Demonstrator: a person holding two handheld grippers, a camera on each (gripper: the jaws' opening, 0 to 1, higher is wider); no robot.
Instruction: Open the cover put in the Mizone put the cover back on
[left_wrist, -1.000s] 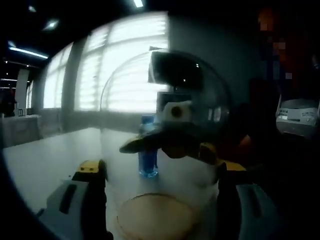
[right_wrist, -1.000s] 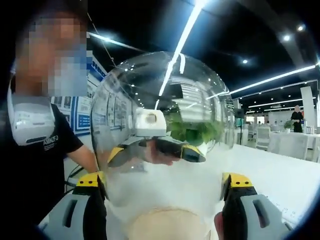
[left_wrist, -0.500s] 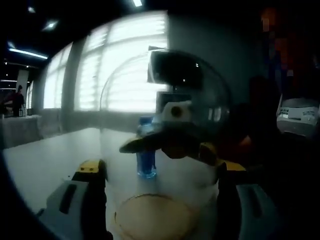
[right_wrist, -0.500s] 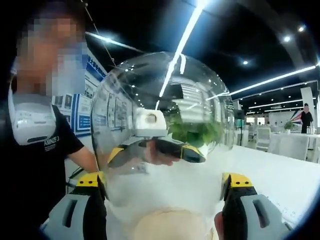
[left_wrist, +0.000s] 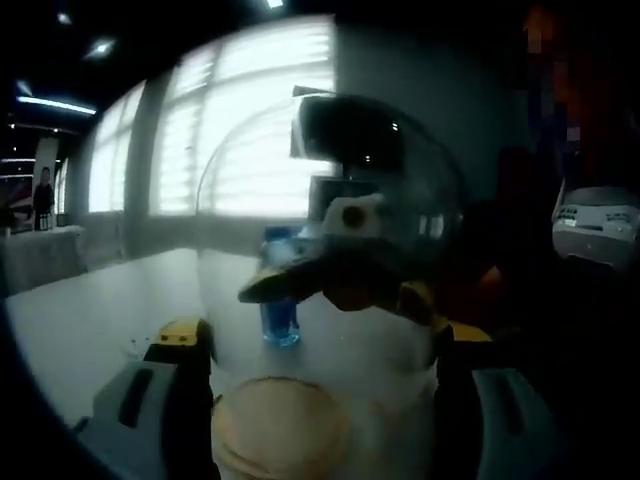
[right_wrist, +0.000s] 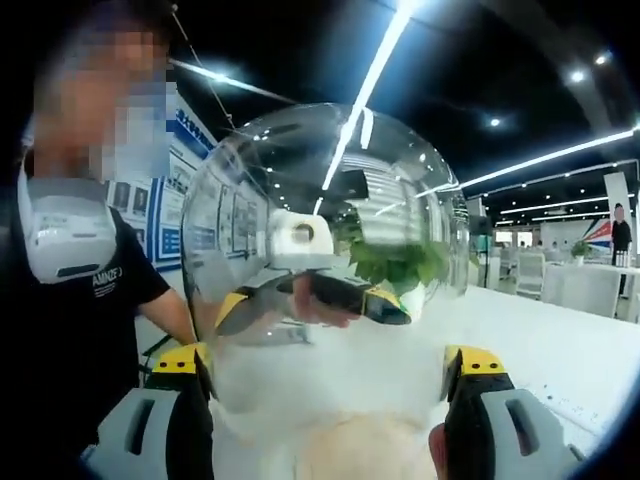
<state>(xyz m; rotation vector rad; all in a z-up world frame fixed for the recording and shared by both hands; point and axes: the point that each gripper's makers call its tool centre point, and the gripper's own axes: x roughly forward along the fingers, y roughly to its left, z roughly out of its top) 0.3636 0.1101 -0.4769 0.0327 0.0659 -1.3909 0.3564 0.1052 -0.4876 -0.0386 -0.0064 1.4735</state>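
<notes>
Both grippers clamp a clear dome cover (right_wrist: 320, 260) from opposite sides, so it stays level. The left gripper (left_wrist: 320, 400) and right gripper (right_wrist: 325, 410) press its lower walls. The blue Mizone bottle (left_wrist: 279, 300) stands on the white table (left_wrist: 90, 320), centre of the left gripper view, seen through the cover.

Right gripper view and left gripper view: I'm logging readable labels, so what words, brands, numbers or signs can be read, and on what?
Person's black shirt: a small white chest print, too blurred to read.
Wall posters behind the clear dome: text too small to read.
Blue bottle on the table: no label can be read.
No other text is legible.
</notes>
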